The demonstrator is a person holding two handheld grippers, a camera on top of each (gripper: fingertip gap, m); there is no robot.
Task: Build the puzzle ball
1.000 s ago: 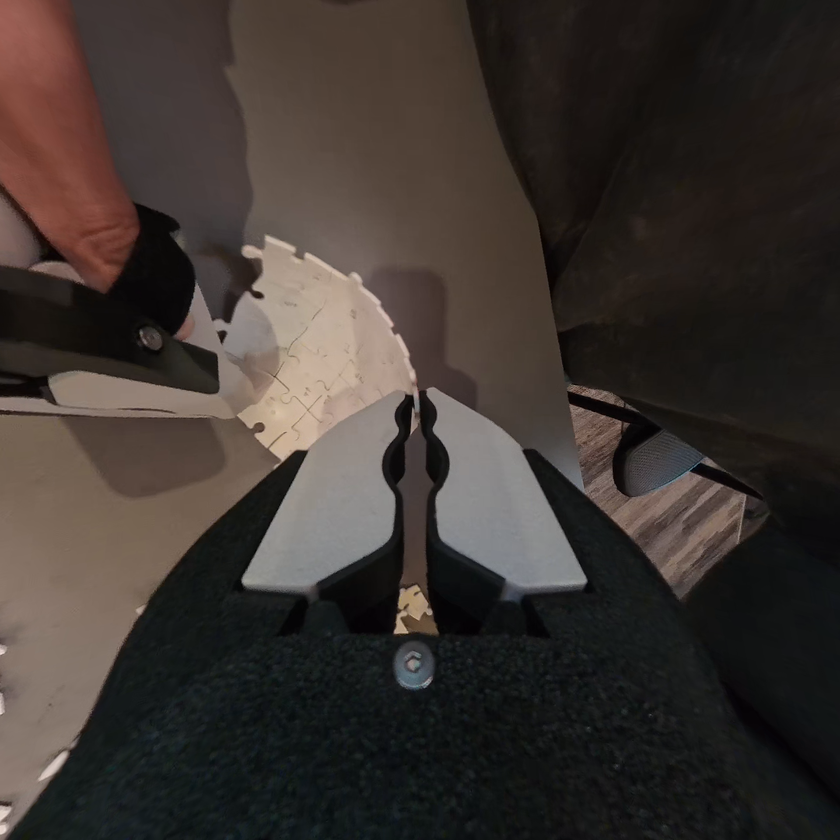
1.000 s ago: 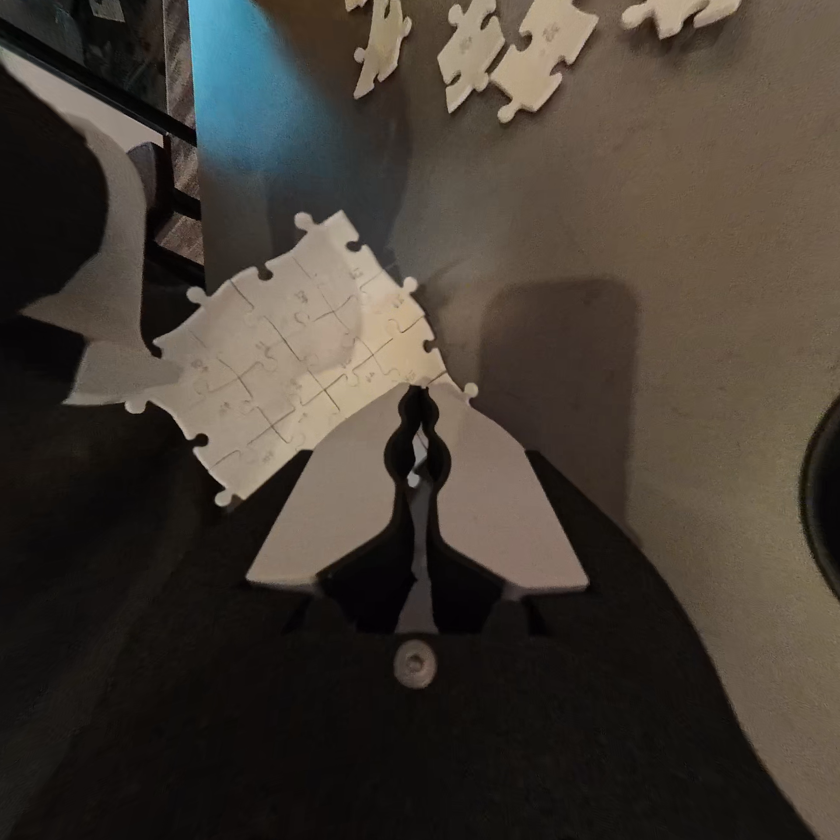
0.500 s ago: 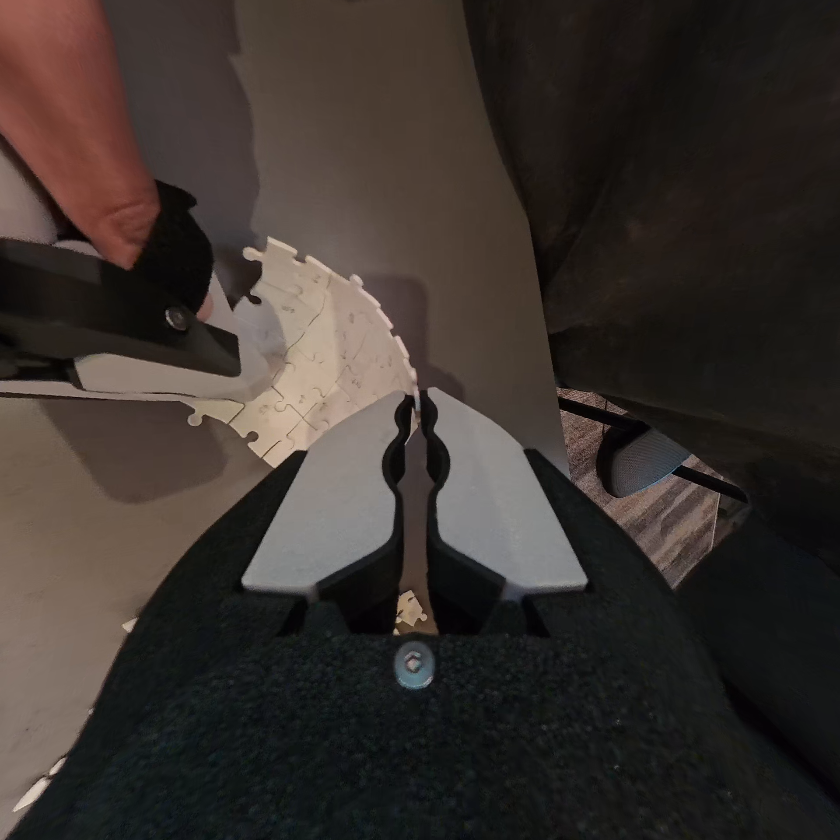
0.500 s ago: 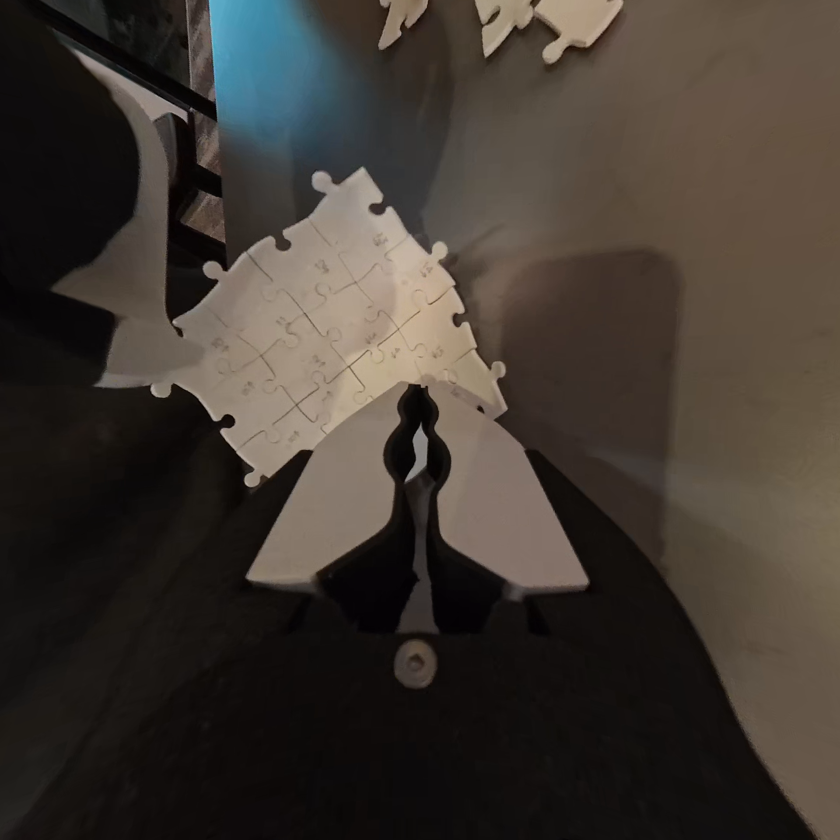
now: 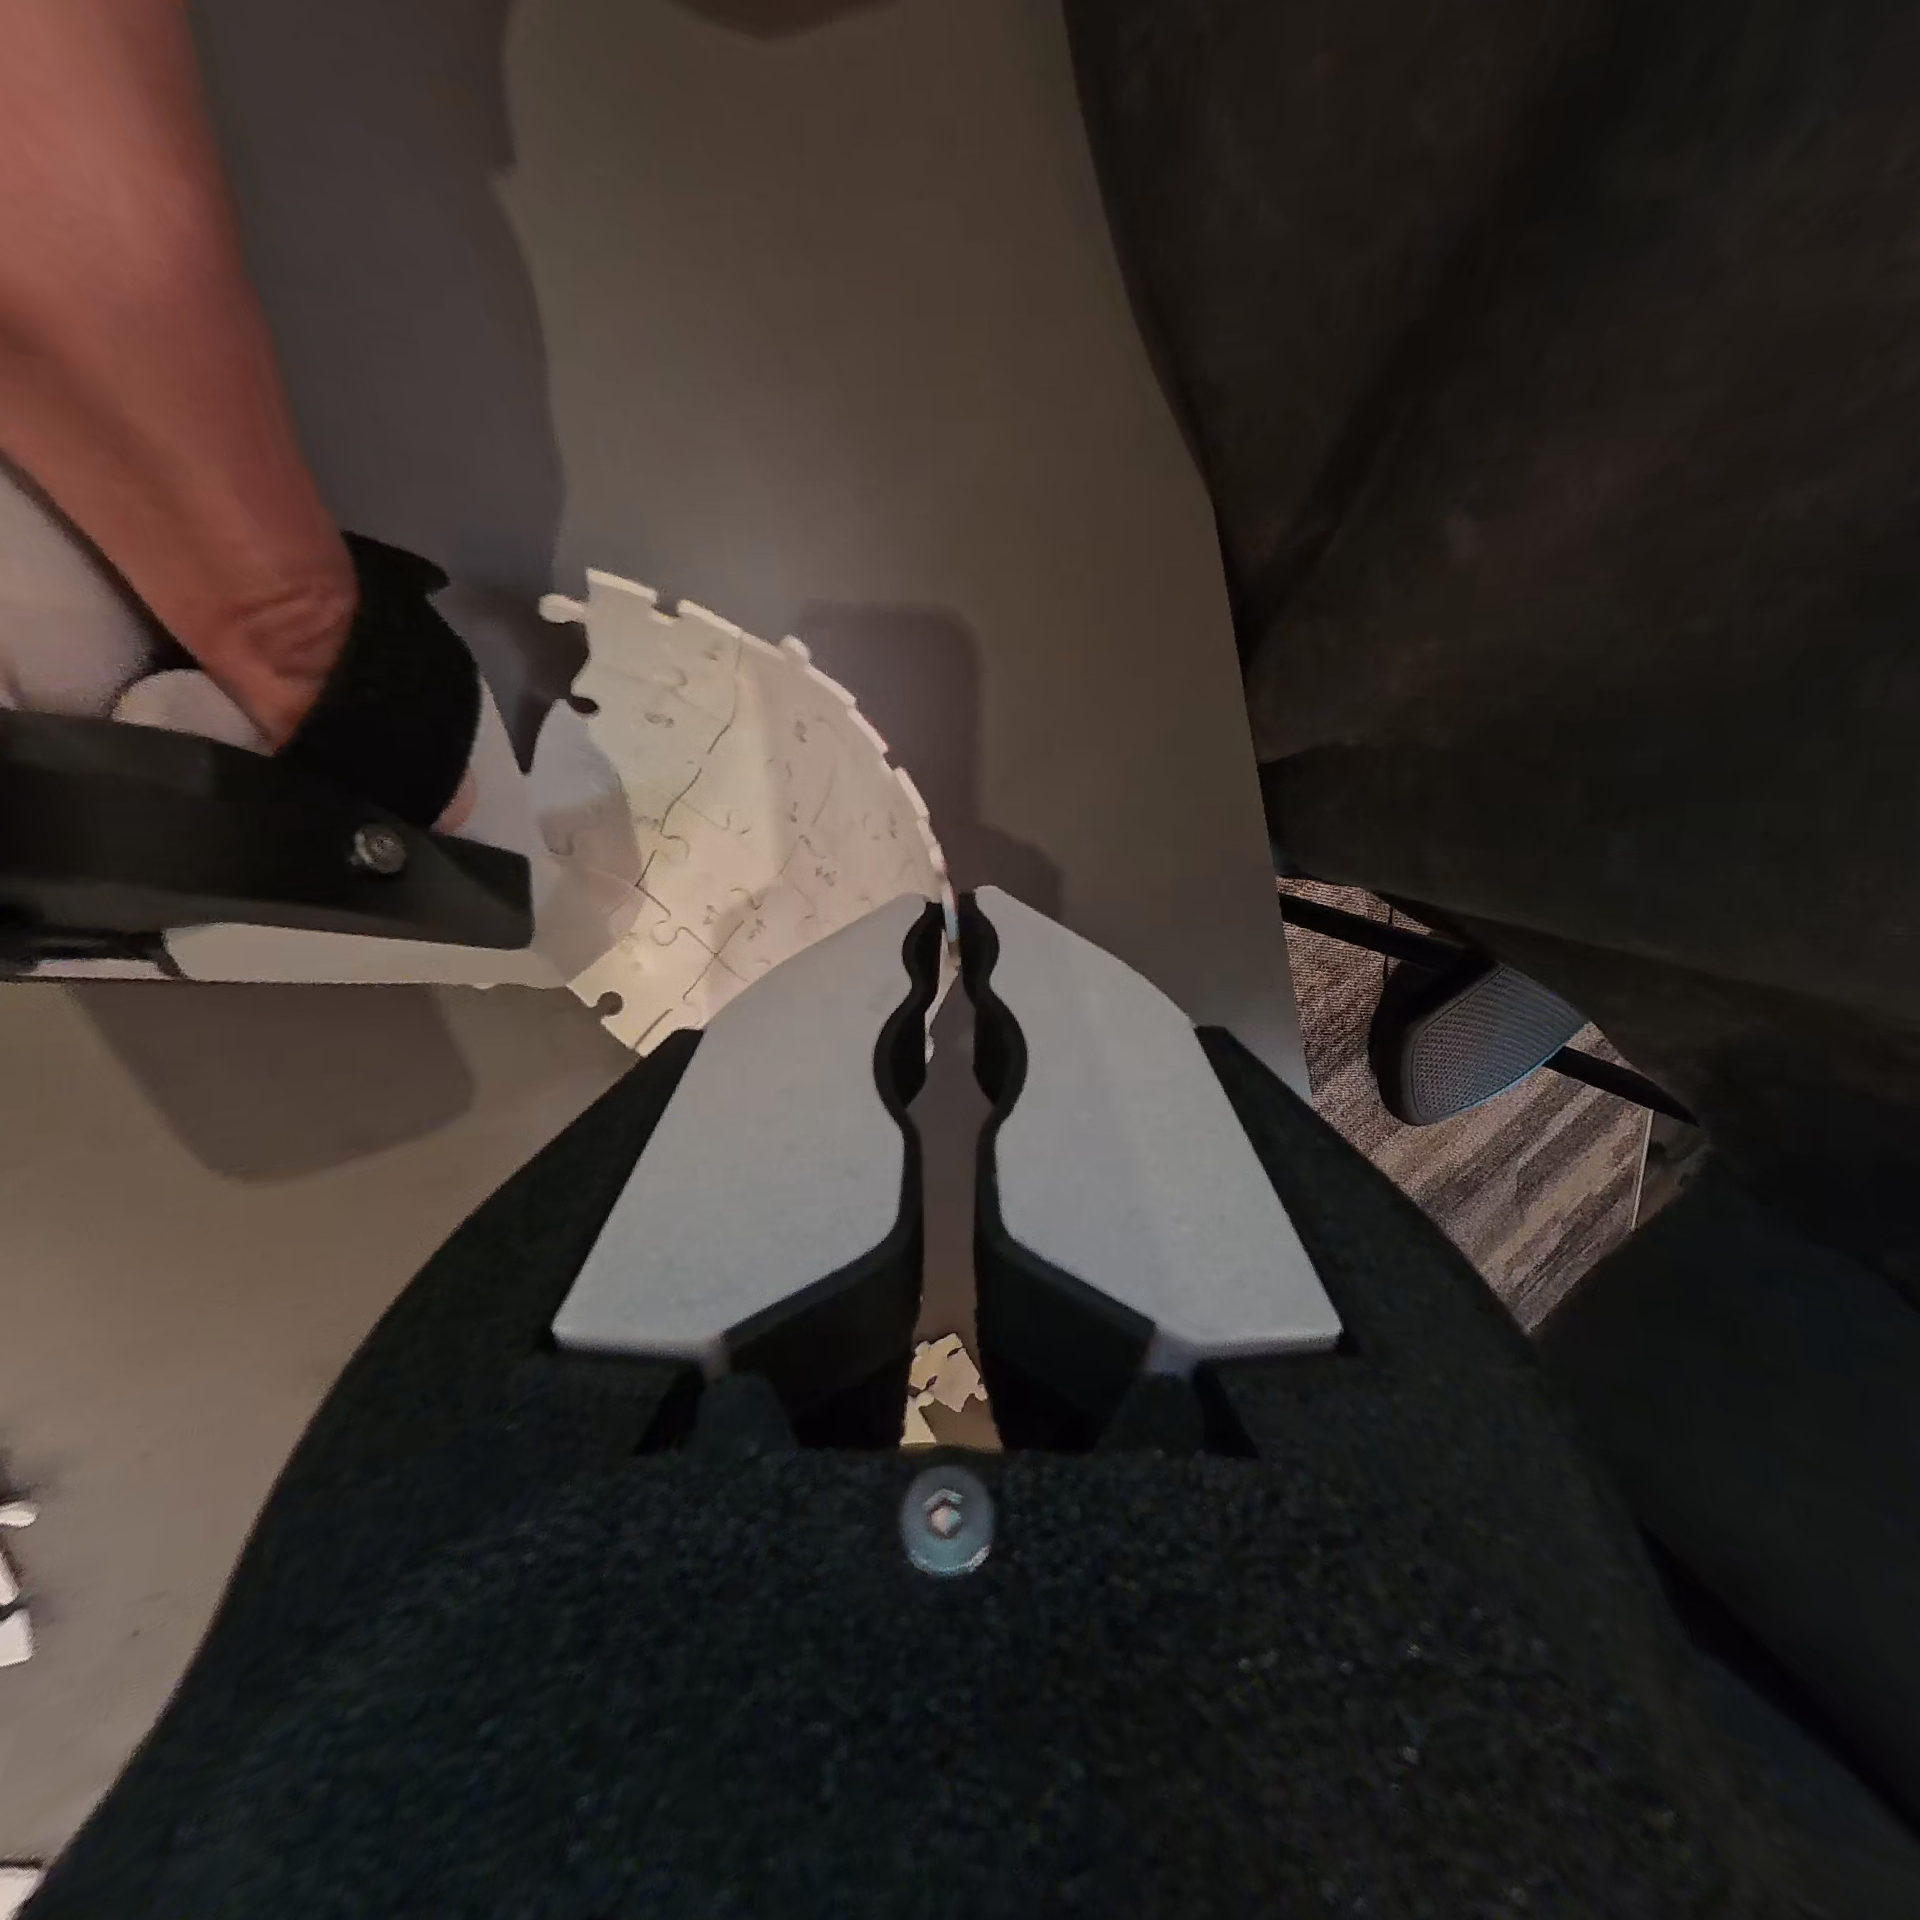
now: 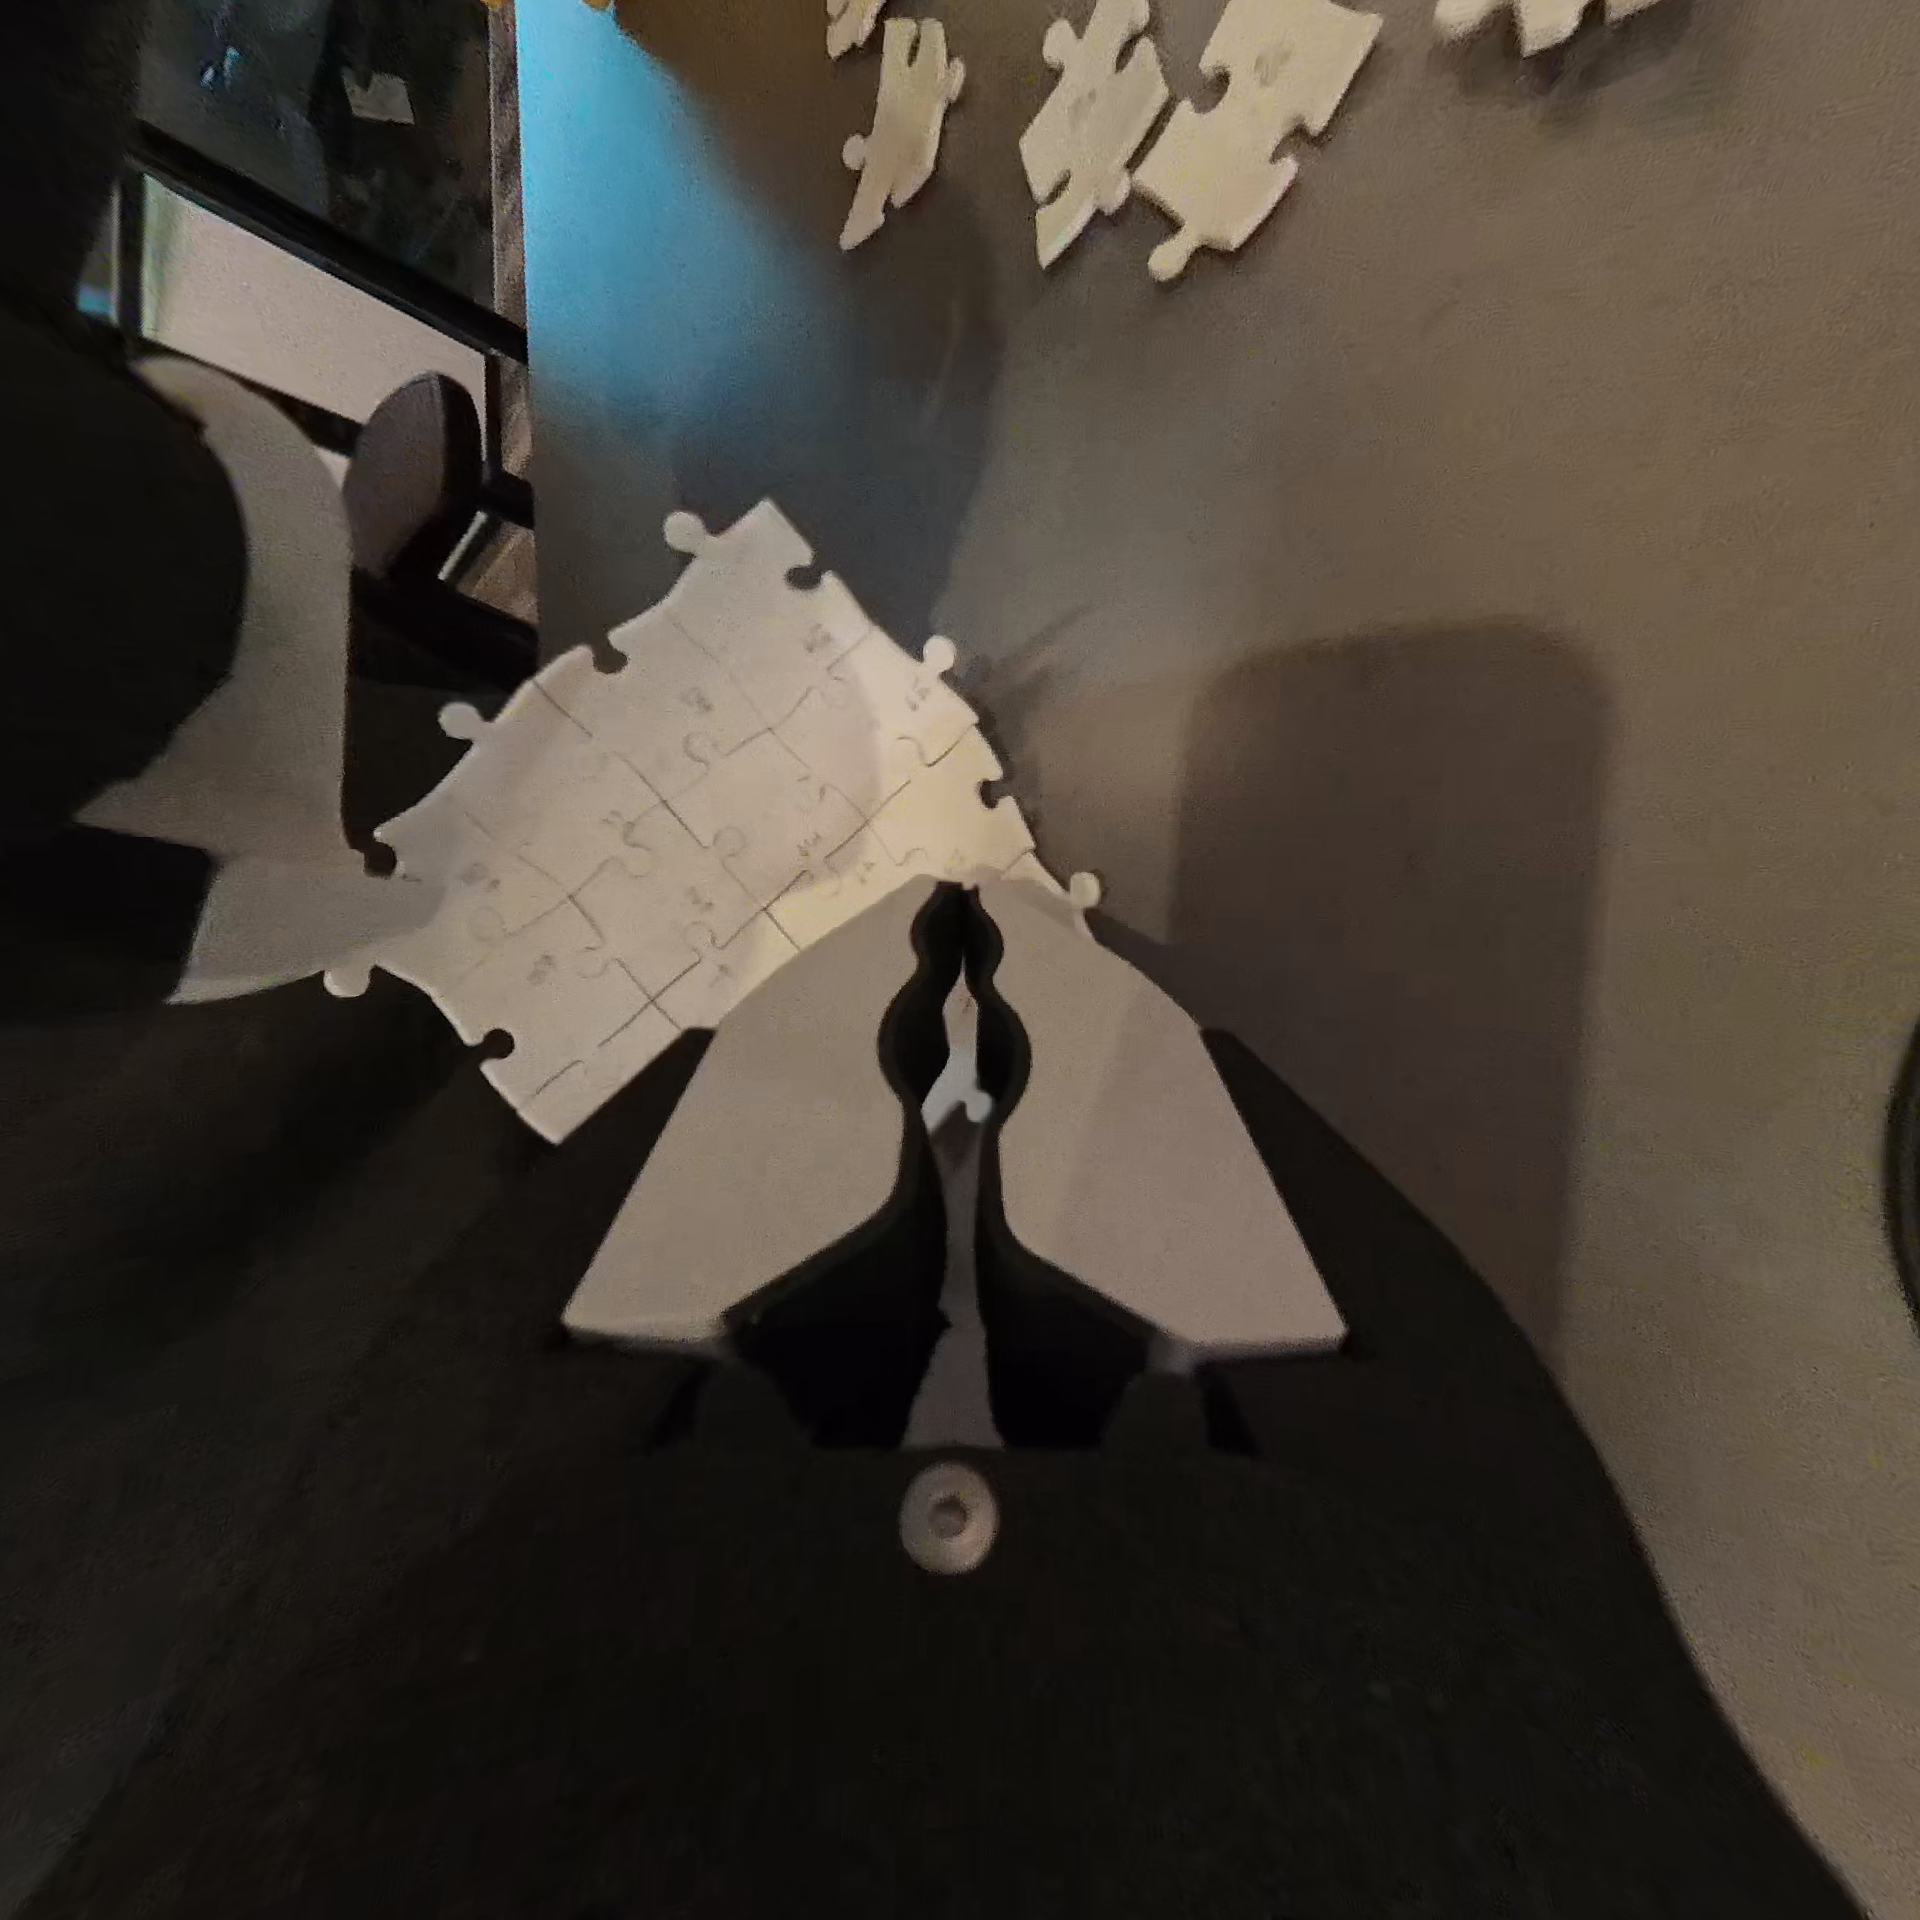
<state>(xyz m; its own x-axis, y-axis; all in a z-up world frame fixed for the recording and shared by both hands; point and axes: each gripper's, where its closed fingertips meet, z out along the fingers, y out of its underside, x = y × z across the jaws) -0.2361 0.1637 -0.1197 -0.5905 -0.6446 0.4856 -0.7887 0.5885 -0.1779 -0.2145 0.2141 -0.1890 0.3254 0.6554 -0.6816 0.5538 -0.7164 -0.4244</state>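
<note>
L gripper [image 5: 951,914] is nearly closed, tips pinching the edge of the shell [image 5: 748,821], a curved white panel of joined puzzle pieces, held up off the table [image 5: 831,416]. R gripper [image 6: 961,904] is also closed down to a thin slit, clamped on the shell [image 6: 707,831] at its opposite edge, w/ a piece tab showing in the gap betw. its fingers. So both grippers grip the same panel, one per side, in the air near the table's edge.

L view only: R gripper [image 5: 499,925] coming in from the left w/ the person's hand [image 5: 156,468] on it, the shell's concave inner face w/ pencilled marks, one loose piece [image 5: 940,1382] on the table seen through the finger gap, a few more at far left edge, a shoe [image 5: 1496,1049] on the carpet [image 5: 1507,1164] past the table, dark clothing at right.

R view only: loose pieces [image 6: 1195,135] lying flat on the table [image 6: 1558,468] well beyond the shell, L gripper's pale finger [image 6: 270,707] at the shell's left edge, a bluish light patch on the table, a dark curved rim at far right; can't tell what that is. Picture is somewhat blurred.
</note>
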